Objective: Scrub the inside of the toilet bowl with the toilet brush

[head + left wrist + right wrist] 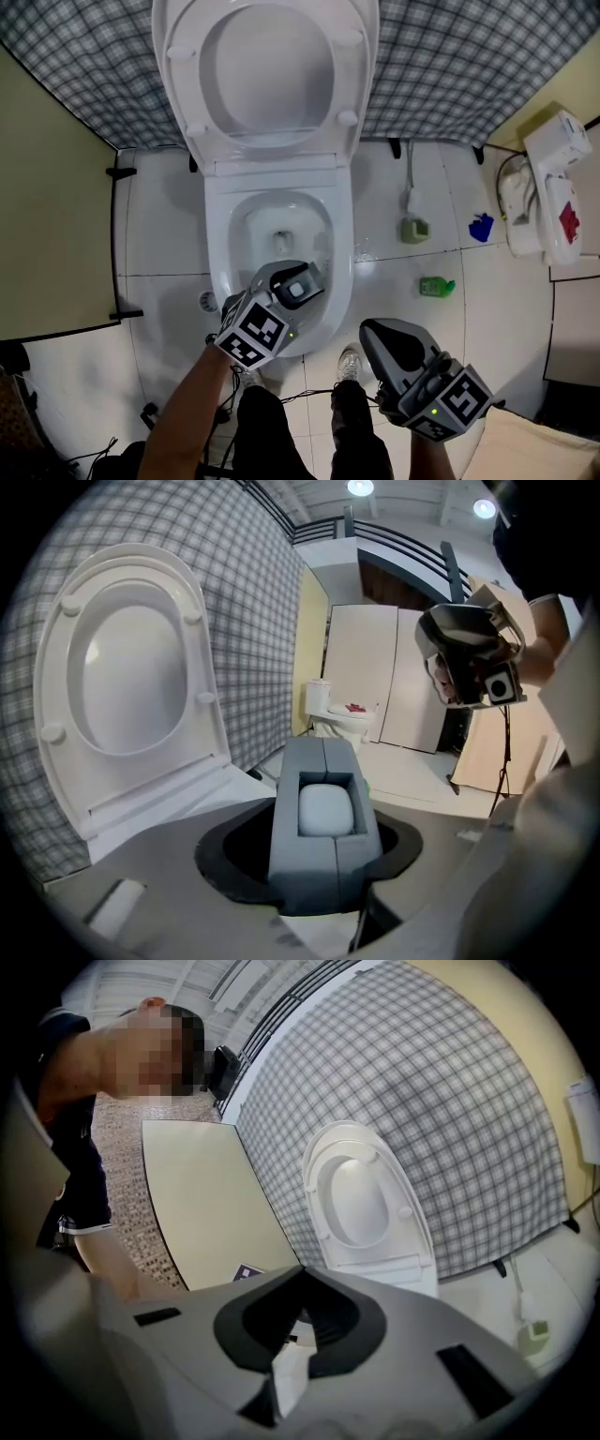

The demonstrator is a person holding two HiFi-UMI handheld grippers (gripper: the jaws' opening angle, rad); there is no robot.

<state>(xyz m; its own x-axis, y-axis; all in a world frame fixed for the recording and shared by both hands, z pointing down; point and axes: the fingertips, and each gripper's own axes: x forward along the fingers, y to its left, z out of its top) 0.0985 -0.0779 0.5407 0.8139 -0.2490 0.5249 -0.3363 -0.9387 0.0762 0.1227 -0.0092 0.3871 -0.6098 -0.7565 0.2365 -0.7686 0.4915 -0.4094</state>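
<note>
A green object (pixel 437 286), a blue object (pixel 481 227) and a white appliance (pixel 548 187) are set on the floor right of the toilet (pixel 281 183). The toilet brush (pixel 413 201) is stood in its green holder (pixel 415 230) by the checked wall, well apart from both tongs. The left tongs (pixel 300 282) are held together, empty, over the bowl's front rim, and the right tongs (pixel 375 334) are together over open floor.

Green bottle (pixel 436 287) and blue object (pixel 481 227) on white floor tiles (pixel 159 234), checked wall (pixel 75 66) behind.
</note>
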